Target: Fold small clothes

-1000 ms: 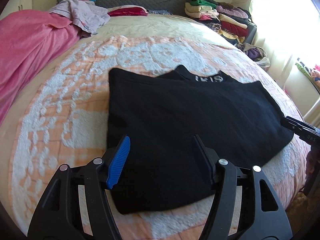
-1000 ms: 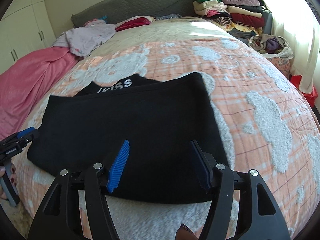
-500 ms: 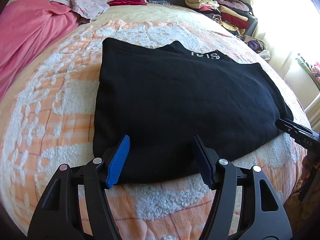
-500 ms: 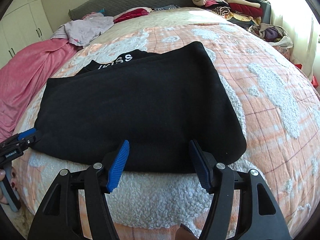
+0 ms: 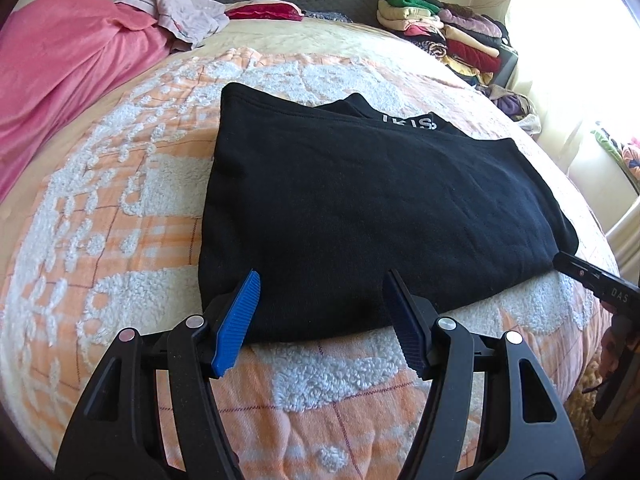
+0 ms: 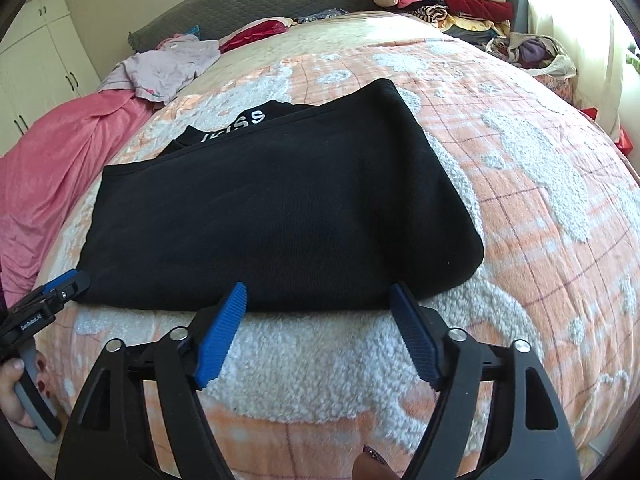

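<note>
A black garment point(image 5: 380, 200) with white lettering at its collar lies folded flat on the orange and white bedspread point(image 5: 120, 240). My left gripper point(image 5: 322, 280) hovers open at the near left part of its front edge, pads apart from the cloth. In the right wrist view the same garment point(image 6: 280, 208) fills the middle. My right gripper point(image 6: 318, 290) sits at the front edge near the right corner, its jaws opening and nothing pressed between them. Each gripper shows in the other's view: the right gripper point(image 5: 592, 280) by the garment's right corner, the left gripper point(image 6: 48, 300) by the left corner.
A pink blanket point(image 5: 68, 60) covers the bed's left side, with a crumpled lilac garment point(image 5: 180, 12) by the grey headboard. A stack of folded clothes point(image 5: 452, 36) stands at the back right. A white wardrobe point(image 6: 40, 52) is far left. A hand point(image 6: 12, 392) holds the left gripper's handle.
Both grippers have drawn back from over the garment to its near edge, so more bedspread shows below them. The right jaws have spread wider. The garment has stayed in place.
</note>
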The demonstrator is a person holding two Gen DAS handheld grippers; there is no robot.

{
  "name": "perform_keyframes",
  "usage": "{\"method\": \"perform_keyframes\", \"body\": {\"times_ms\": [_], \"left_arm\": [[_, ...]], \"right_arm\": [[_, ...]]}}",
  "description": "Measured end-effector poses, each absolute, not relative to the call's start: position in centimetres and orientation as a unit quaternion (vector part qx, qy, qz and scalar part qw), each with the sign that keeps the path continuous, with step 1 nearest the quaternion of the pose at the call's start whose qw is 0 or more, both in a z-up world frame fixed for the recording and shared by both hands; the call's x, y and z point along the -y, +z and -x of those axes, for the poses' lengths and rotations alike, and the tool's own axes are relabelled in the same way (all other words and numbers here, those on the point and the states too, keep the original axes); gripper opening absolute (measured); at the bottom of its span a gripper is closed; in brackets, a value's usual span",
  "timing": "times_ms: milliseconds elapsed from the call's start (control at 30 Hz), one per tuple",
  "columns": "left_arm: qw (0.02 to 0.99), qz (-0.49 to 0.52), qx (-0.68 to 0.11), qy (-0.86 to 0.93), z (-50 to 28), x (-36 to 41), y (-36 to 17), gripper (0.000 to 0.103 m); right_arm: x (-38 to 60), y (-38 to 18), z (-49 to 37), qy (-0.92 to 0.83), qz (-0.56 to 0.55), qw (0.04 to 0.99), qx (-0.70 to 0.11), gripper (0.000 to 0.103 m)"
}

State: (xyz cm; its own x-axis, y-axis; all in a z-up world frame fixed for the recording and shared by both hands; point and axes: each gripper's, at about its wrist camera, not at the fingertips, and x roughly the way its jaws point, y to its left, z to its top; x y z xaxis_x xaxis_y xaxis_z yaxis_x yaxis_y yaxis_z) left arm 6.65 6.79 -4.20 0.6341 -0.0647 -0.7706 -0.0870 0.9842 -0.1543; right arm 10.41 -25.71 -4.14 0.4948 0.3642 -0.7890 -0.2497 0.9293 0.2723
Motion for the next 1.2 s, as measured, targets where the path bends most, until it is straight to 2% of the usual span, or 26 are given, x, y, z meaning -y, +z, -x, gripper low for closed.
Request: {"method": "perform_keyframes", "body": {"times_ms": [100,167,300,333,400,600,767,1200], "left_arm": [[0.901,0.092,-0.424,0.007,-6.3,-6.9,-4.0,0.056],[0.902,0.095,-0.422,0.004,-6.1,-6.9,-3.8,0.067],[0.904,0.092,-0.418,0.006,-5.6,-6.8,-3.5,0.073],[0.904,0.092,-0.418,0.008,-5.5,-6.8,-3.4,0.076],[0.904,0.097,-0.416,0.008,-5.3,-7.0,-3.3,0.077],[0.906,0.103,-0.410,0.012,-4.7,-7.5,-3.0,0.082],[0.909,0.105,-0.402,0.020,-4.4,-7.9,-2.4,0.093],[0.914,0.118,-0.385,0.050,-4.0,-10.1,-1.1,0.093]], "right_arm": [[26.0,-4.3,-10.0,0.175,-0.072,0.860,-0.474,0.075],[26.1,-4.3,-9.7,0.175,-0.076,0.859,-0.476,0.075],[25.9,-4.1,-9.1,0.177,-0.076,0.859,-0.474,0.075],[25.8,-3.9,-8.9,0.179,-0.078,0.859,-0.473,0.077],[25.6,-3.7,-8.6,0.179,-0.079,0.861,-0.469,0.094],[24.5,-2.6,-7.3,0.186,-0.070,0.869,-0.453,0.095],[23.5,-1.9,-6.5,0.195,-0.058,0.871,-0.446,0.096],[19.0,0.3,-5.8,0.240,-0.013,0.871,-0.429,0.098]]}}
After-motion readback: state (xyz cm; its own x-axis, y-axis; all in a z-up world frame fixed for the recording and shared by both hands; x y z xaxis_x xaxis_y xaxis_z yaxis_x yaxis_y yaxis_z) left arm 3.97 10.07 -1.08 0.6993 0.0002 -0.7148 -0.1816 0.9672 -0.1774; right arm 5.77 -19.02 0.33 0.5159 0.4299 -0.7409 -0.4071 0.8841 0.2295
